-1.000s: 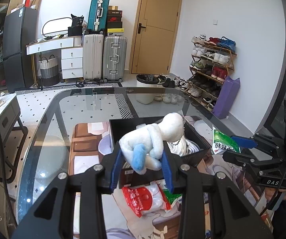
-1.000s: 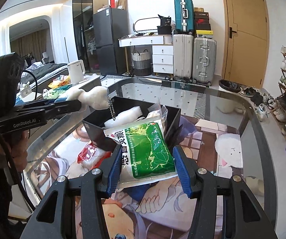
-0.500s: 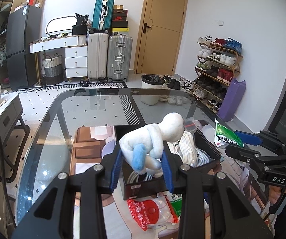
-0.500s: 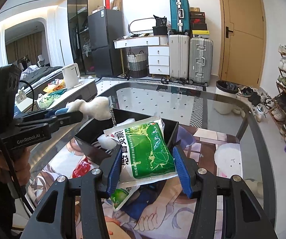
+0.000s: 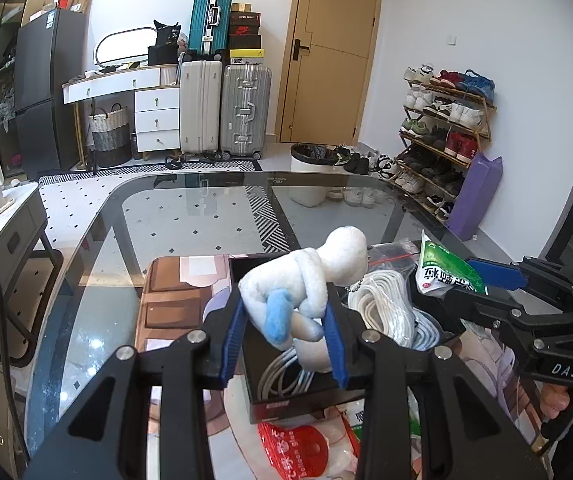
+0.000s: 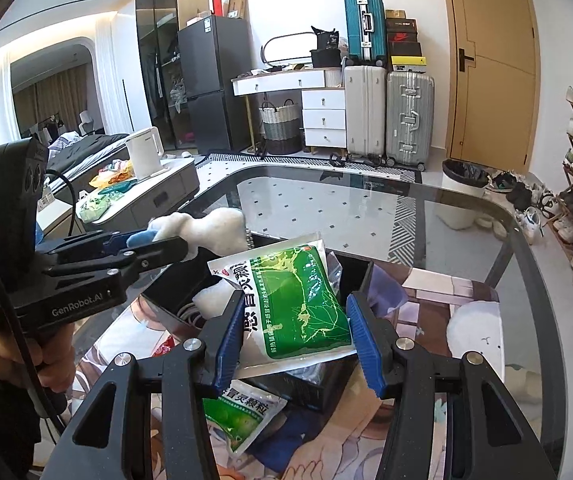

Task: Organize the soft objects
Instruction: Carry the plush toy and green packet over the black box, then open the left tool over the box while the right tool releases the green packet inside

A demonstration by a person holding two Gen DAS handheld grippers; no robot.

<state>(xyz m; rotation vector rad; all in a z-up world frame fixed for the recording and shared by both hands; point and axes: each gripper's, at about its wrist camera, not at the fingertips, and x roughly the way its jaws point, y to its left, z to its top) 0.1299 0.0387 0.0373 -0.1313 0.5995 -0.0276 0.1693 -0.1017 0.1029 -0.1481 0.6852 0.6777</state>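
My left gripper (image 5: 286, 344) is shut on a white plush doll (image 5: 306, 280) with a blue patch and holds it above the near left edge of a black box (image 5: 286, 404). The box holds coiled white cord (image 5: 382, 304). My right gripper (image 6: 298, 340) is shut on a green and white packet (image 6: 298, 304) and holds it over the box (image 6: 354, 272). The packet also shows in the left wrist view (image 5: 442, 272), at the box's right side. The doll also shows in the right wrist view (image 6: 214, 228).
The box stands on a glass table (image 5: 190, 220) over a printed mat. A red and white packet (image 5: 302, 452) lies just in front of the box. Another green packet (image 6: 242, 416) lies under my right gripper. A white plush (image 6: 474, 336) lies at the right.
Both grippers have moved forward with their loads and now hang over the black box. The box's coiled cord has come into view below the doll.
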